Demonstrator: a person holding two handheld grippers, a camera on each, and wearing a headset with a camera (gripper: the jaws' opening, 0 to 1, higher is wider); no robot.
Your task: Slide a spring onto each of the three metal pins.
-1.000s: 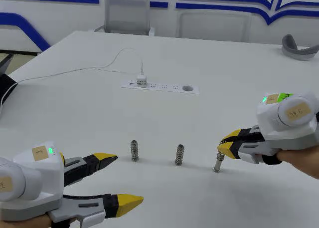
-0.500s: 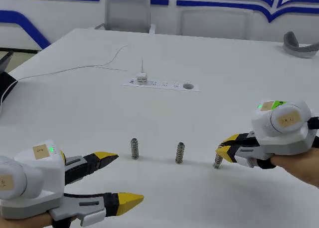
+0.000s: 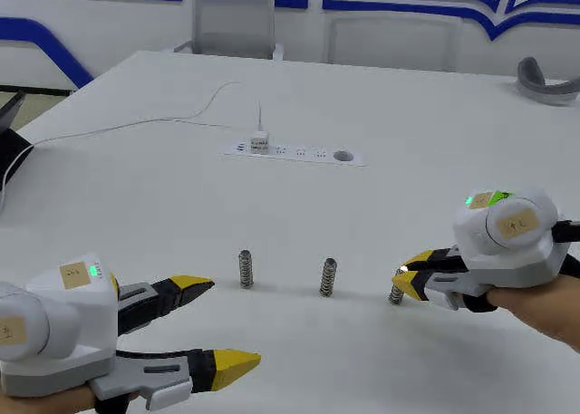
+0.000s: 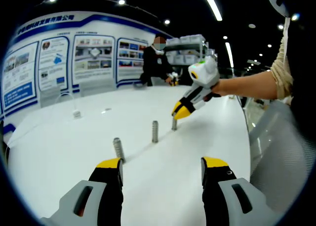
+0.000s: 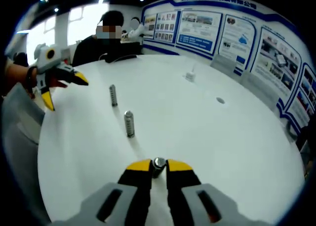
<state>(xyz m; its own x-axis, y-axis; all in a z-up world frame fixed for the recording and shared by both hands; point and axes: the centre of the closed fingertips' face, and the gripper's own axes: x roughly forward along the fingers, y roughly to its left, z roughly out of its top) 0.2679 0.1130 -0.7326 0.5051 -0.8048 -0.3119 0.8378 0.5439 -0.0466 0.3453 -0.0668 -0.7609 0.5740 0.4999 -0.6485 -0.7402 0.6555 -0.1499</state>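
Nearest to me, at the near left of the white table (image 3: 426, 115), I see the left gripper (image 3: 234, 323). Its yellow-tipped jaws are wide apart, with nothing between them, and they point right and away from me.

A little farther in, three metal pins stand upright in a row running left to right, each apart from the next. The left pin (image 3: 246, 269) and the middle pin (image 3: 328, 277) each carry a coiled spring, and nothing touches them. At the right end of the row, the right gripper (image 3: 401, 278) comes in from the right. Its jaws are clamped together on the top of the right pin (image 3: 396, 295). In the right gripper view, the pin's round metal head sits pinched between the yellow tips. Coils show on this pin below the jaws, but I cannot tell how far down the spring sits.

Well beyond the pins, a white power strip (image 3: 294, 153) lies flat on the table with a small plug (image 3: 259, 143) in it. A thin cable (image 3: 136, 124) trails off to the left. At the far edge stands a grey chair (image 3: 233, 20).
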